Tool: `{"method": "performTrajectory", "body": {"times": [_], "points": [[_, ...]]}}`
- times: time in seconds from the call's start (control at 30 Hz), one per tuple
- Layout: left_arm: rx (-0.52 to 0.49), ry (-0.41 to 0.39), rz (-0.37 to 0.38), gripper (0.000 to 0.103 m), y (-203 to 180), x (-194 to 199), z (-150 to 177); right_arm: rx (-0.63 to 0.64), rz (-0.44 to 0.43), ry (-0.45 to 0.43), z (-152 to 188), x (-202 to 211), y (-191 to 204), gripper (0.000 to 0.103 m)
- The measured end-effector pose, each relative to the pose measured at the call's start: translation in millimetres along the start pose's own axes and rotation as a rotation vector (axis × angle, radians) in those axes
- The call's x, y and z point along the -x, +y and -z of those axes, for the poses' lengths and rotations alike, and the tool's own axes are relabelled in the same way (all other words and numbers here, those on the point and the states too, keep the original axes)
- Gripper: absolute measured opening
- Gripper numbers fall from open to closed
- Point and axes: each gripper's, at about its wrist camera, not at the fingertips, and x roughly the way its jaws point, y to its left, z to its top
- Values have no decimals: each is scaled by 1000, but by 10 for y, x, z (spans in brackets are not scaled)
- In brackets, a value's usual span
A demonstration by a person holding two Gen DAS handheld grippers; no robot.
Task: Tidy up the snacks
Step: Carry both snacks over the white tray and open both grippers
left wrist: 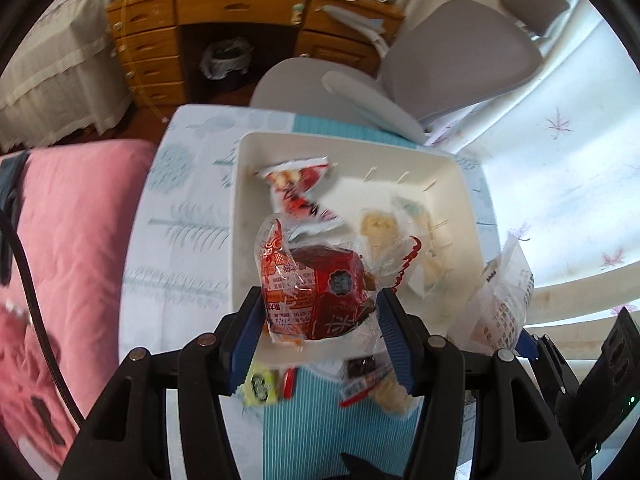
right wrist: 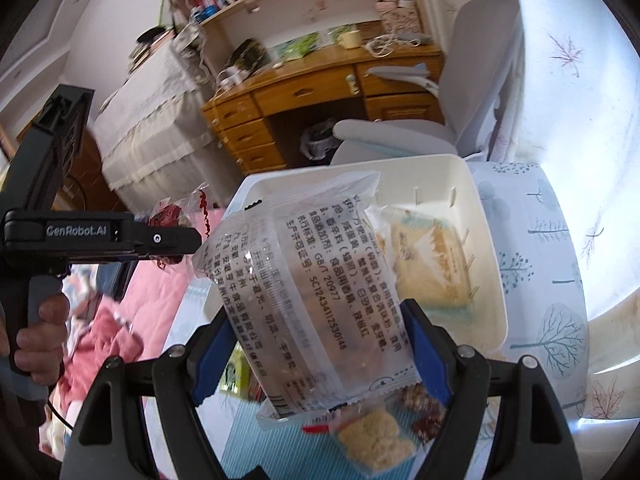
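Observation:
My left gripper [left wrist: 320,312] is shut on a red wrapped snack [left wrist: 316,292] and holds it over the near edge of the white bin [left wrist: 240,216]. The bin holds a red-and-white packet [left wrist: 298,192] and a pale cake in clear wrap [left wrist: 380,228]. My right gripper [right wrist: 320,344] is shut on a clear packet with black print [right wrist: 316,288], held above the bin's [right wrist: 492,280] near left corner. That packet also shows at the right of the left wrist view [left wrist: 504,300]. The left gripper shows at the left of the right wrist view [right wrist: 176,240].
Loose snacks lie on the teal striped mat [left wrist: 320,432] below the grippers, among them a yellow-green packet [left wrist: 262,388] and a crumbly cake [right wrist: 376,440]. A pink quilt [left wrist: 76,240] lies left. A grey chair [left wrist: 440,64] and a wooden desk [left wrist: 240,12] stand beyond the table.

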Motion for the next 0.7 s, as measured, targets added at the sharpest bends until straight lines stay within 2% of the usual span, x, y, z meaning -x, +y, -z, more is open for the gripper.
{"method": "performTrajectory", "body": {"times": [0.23,0.53,0.6,0.63,0.67,0.7], "points": [[-66,-10,56,56,-55,-226,-141,-39,45,-45,-94,-135,-126,80],[-69,10,98,56,-77,-450,-197,-85,75,-23,-124,-271,-299,81],[-66,16,93,60,-87,-470,-194,-94,76,-10,-122,-282,-329,82],[-61,20,93,66,-91,-479,-194,-98,75,-4,-112,-285,-338,83],[-52,22,97,79,-87,-483,-195,-102,77,9,-110,-300,-350,83],[-39,24,103,85,-83,-485,-195,-105,84,33,-106,-324,-356,84]]}}
